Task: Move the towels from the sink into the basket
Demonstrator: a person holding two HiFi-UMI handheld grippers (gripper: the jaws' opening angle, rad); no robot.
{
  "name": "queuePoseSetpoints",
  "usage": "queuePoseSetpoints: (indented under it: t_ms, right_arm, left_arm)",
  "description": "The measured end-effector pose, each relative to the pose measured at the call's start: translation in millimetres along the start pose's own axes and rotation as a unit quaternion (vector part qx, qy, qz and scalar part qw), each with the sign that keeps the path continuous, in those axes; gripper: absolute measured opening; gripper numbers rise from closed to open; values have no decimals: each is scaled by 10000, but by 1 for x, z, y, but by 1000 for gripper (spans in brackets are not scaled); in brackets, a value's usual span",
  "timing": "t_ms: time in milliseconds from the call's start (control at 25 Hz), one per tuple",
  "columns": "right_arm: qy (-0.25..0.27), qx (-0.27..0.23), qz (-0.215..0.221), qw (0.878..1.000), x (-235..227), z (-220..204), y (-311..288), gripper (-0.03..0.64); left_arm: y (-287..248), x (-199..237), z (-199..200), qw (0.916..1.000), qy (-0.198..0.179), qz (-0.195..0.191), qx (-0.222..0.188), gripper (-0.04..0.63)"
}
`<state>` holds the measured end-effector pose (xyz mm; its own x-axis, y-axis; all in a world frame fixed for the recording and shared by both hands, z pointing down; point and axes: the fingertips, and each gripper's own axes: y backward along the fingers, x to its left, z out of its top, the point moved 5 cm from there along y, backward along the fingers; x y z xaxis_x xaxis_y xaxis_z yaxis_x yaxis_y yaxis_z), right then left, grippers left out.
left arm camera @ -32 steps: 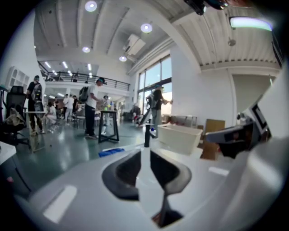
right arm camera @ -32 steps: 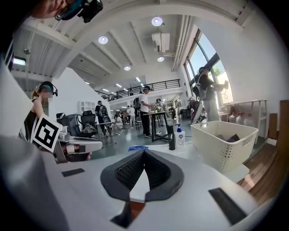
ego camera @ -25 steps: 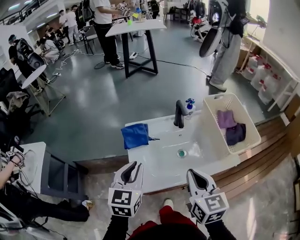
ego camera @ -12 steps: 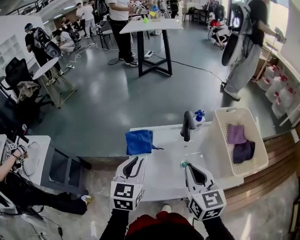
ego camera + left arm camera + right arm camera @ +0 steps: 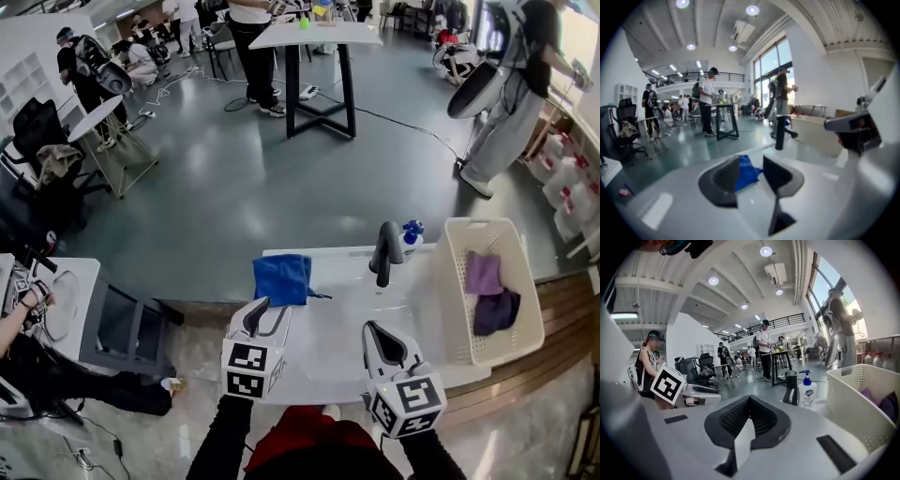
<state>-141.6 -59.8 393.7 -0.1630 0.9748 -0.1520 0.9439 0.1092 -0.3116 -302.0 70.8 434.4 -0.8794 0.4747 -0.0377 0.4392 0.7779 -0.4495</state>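
Note:
A blue towel (image 5: 281, 278) lies crumpled on the white sink top's (image 5: 323, 361) back left corner. My left gripper (image 5: 266, 315) hovers just in front of it. Its jaws are opening, and the blue towel (image 5: 746, 172) shows through the gap, ahead of the pads and not pinched. Over the sink's front edge my right gripper (image 5: 373, 334) is shut on nothing, and its jaws meet at the tip (image 5: 749, 399). The white basket (image 5: 455, 281) stands at the sink's right end and holds a light purple towel (image 5: 484, 273) and a dark purple towel (image 5: 495, 311).
A black faucet (image 5: 385, 251) and a soap bottle (image 5: 410, 234) stand at the back of the sink, left of the basket (image 5: 855, 397). A grey cabinet (image 5: 122, 323) stands to the left. Several people, a tall table (image 5: 319, 37) and chairs fill the floor beyond.
The left gripper's jaws have spread apart. Both grippers have come closer to the sink, the left one nearing the blue towel. The head view has shifted left and forward.

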Motion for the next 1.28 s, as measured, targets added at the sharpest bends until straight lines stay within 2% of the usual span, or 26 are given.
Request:
queuePoseSetpoints:
  t_ms: [400,800,1280]
  right_arm:
    - [18,283,-76,9996,-3,-3,-36,8]
    - [16,540,-83,9985,3,-8,-88,8]
    - [-49,856,-42,9963,5,-16,-126,8]
  left_arm:
    - [-55,25,-13,9985,19,-226,495,196]
    - [-96,43,-26,9948,-83,-533,864,201]
    - [-129,57,-52,9822,-184,-1044,1552,218]
